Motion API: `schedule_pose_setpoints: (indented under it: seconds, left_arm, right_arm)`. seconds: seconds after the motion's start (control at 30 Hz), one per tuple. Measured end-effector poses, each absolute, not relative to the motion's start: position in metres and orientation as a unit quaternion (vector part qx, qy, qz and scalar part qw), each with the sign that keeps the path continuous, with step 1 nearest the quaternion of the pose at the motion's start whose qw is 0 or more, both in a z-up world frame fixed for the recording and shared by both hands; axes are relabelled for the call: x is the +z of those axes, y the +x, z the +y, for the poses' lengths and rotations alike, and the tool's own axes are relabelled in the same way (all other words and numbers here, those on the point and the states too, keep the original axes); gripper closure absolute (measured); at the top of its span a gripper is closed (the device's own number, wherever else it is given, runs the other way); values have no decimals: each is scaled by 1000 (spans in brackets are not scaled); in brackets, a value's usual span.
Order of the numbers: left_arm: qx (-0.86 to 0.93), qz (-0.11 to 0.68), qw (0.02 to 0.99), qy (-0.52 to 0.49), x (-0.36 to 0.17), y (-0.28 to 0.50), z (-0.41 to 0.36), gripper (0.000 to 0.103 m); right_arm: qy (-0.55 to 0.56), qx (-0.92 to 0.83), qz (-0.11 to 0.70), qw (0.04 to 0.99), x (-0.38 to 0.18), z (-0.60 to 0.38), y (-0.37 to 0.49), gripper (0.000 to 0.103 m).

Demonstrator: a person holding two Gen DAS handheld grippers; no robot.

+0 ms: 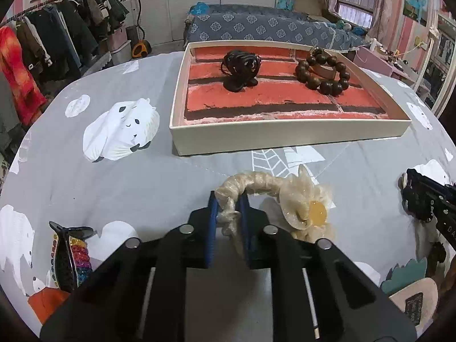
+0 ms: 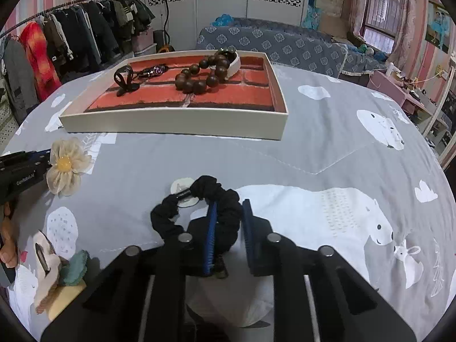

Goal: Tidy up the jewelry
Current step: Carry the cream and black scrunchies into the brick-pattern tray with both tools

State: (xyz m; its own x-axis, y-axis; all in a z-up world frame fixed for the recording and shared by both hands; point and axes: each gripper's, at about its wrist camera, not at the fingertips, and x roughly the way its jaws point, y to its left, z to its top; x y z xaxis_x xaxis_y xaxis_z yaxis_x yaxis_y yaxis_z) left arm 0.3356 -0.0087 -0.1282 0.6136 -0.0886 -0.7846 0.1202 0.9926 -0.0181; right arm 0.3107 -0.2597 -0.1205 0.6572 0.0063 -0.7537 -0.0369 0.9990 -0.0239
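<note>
Close wrist views, tray (image 1: 285, 139) shared

Pink-striped walls (image 1: 22, 2), white wardrobe (image 1: 196, 2) – clothes rack (image 1: 57, 28), blue-patterned bed (image 1: 256, 28), curtained window (image 1: 356, 2).

Cream flower scrunchie (image 1: 273, 196) near-centre on the bedspread, black scrunchie (image 2: 199, 208) right of it, shallow tray (image 1: 287, 139) far, holding a brown bead bracelet (image 1: 322, 71)

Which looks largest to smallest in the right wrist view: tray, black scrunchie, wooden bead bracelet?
1. tray
2. black scrunchie, though it lies nearest the camera
3. wooden bead bracelet, farther away, so its rank against the scrunchie is unsure
</note>
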Motion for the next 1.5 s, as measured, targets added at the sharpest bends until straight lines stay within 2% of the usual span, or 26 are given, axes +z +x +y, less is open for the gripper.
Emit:
schedule_pose_setpoints:
  seconds: [0.3, 0.6, 0.93, 1.13, 1.5]
  left_arm:
    - [-51, 414, 909, 11, -116, 331, -5, 96]
    - [-64, 353, 933, 13, -57, 333, -13, 96]
    - [-78, 318, 945, -18, -8, 390, -21, 96]
    - [-86, 326, 941, -32, -14, 428, -33, 96]
    - [-58, 369, 928, -10, -71, 470, -34, 96]
  right_arm:
    - [-3, 19, 382, 924, -102, -267, 304, 91]
    - [7, 32, 332, 943, -52, -274, 322, 91]
    - [24, 41, 297, 954, -14, -278, 382, 91]
    - [38, 42, 300, 952, -19, -281, 424, 91]
    - [7, 17, 323, 946, -59, -276, 459, 91]
